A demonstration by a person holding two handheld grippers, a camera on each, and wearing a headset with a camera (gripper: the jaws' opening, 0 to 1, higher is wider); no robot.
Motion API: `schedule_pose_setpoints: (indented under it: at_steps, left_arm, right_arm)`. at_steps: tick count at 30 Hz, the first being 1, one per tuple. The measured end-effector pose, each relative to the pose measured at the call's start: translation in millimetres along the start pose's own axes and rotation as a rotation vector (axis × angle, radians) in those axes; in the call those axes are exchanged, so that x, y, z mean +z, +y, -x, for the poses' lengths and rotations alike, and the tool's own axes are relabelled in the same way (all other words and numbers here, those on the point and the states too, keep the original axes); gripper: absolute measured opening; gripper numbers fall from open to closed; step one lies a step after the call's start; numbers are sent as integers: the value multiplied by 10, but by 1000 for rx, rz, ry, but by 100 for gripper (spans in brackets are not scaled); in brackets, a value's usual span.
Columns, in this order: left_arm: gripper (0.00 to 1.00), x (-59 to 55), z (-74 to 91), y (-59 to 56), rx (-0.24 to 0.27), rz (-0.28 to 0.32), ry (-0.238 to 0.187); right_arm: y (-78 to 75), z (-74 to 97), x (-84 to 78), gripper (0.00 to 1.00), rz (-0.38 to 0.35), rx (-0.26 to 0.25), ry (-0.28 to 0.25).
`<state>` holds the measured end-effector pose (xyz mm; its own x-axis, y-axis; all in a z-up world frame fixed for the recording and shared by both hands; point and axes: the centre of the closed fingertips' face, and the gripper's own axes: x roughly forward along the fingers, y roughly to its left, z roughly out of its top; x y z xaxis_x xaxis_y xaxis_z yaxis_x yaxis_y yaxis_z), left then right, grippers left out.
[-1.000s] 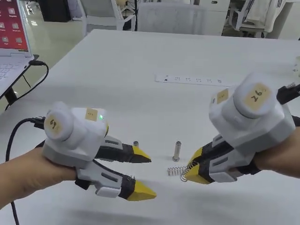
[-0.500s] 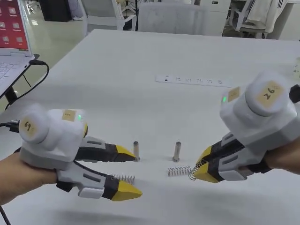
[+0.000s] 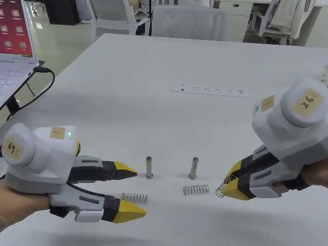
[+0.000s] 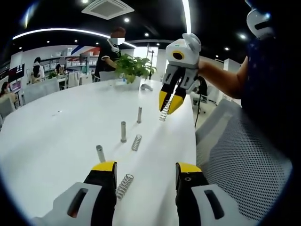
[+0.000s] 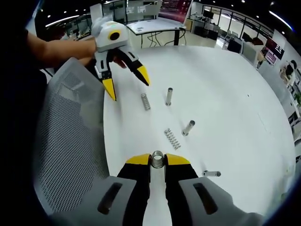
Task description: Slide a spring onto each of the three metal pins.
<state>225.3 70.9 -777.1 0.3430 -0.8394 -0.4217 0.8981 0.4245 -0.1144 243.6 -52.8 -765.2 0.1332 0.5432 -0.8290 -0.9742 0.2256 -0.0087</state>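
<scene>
1. Head view, left side: the left gripper point(image 3: 128, 190) is hovering low over the table point(image 3: 154, 118). Its jaws are spread wide and gripping nothing. The left spring point(image 3: 134, 197) is lying flat on the table between the two tips.
2. The left pin point(image 3: 149, 167) is standing upright just beyond the farther tip. The middle pin point(image 3: 193, 168) is standing upright to its right, well apart. Both are bare.
3. The middle spring point(image 3: 196, 189) is lying flat just in front of the middle pin.
4. Right side: the right gripper point(image 3: 231, 183) is hanging just above the table. Its jaws are almost closed and pinching the held spring point(image 3: 223, 187), which is poking out past the tips toward the middle spring.
5. The head view is giving two pins. The left gripper view is giving three in a row, adding a third pin point(image 4: 139, 115), upright and bare, near the right gripper's tips.
6. The right gripper view is looking at the held spring point(image 5: 157, 159) end-on, clamped between the yellow tips. The third pin point(image 5: 211, 173) is sitting near the jaws on the right. I cannot tell from here whether it is upright.
7. Surroundings: a laptop point(image 3: 13, 46) is sitting at the far left, with a cable point(image 3: 36, 87) running down from it. A power strip point(image 3: 210, 89) is lying across the table beyond the pins. Both gripper views are showing a mesh chair point(image 5: 70, 132) beside the table edge. In the left gripper view, a plant point(image 4: 134, 66) and a standing person point(image 4: 110, 54) are at the table's far end.
</scene>
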Motion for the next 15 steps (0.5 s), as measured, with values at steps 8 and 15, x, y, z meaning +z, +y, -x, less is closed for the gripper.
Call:
schedule_pose_setpoints:
  at_steps: [8, 15]
  left_arm:
    - [46, -6, 2, 0, 18, 19, -25]
    - [47, -45, 6, 38, 42, 9, -26]
  right_arm:
    - [-81, 78, -48, 8, -10, -19, 8]
    - [-187, 176, -116, 8, -18, -40, 23]
